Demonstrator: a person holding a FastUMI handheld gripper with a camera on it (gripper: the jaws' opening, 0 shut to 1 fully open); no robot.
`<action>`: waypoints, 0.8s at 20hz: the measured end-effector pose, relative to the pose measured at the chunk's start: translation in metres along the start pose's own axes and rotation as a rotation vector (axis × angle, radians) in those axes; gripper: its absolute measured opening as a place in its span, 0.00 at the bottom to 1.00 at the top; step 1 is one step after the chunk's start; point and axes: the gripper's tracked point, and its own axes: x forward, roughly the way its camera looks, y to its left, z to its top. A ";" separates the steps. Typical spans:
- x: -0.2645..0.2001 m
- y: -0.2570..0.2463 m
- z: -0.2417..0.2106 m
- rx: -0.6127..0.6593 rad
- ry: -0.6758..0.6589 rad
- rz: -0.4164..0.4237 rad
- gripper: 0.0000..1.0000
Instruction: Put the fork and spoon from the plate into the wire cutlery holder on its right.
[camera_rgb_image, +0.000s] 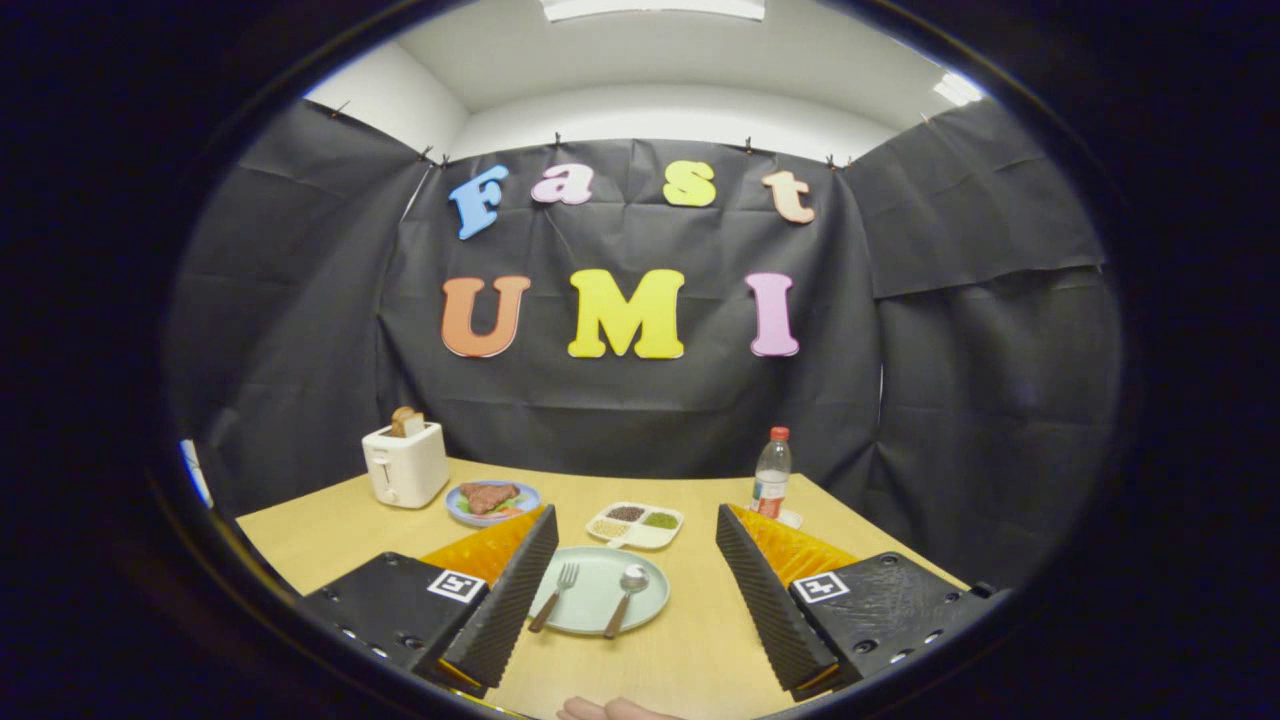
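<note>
A pale green plate (592, 612) lies on the wooden table, between my two fingers and a little below them. On it a fork (555, 595) with a brown handle lies on the left. A spoon (626, 598) with a brown handle lies on the right, and both handles point toward me. My gripper (635, 515) hangs above the table, open wide, with nothing between its fingers. The left finger's edge overlaps the plate's left rim in the view.
Beyond the plate sits a white divided dish (635, 524) of grains. A blue plate with meat (492, 500) and a white toaster (405, 465) holding bread stand at the back left. A bottle (771, 472) with a red cap stands at the back right. A hand (610, 710) rests at the table's near edge.
</note>
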 end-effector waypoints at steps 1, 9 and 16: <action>0.005 0.001 -0.004 0.002 0.016 0.001 0.95; 0.055 0.015 -0.047 -0.016 0.173 0.011 0.96; 0.100 0.023 -0.094 -0.002 0.345 0.016 0.96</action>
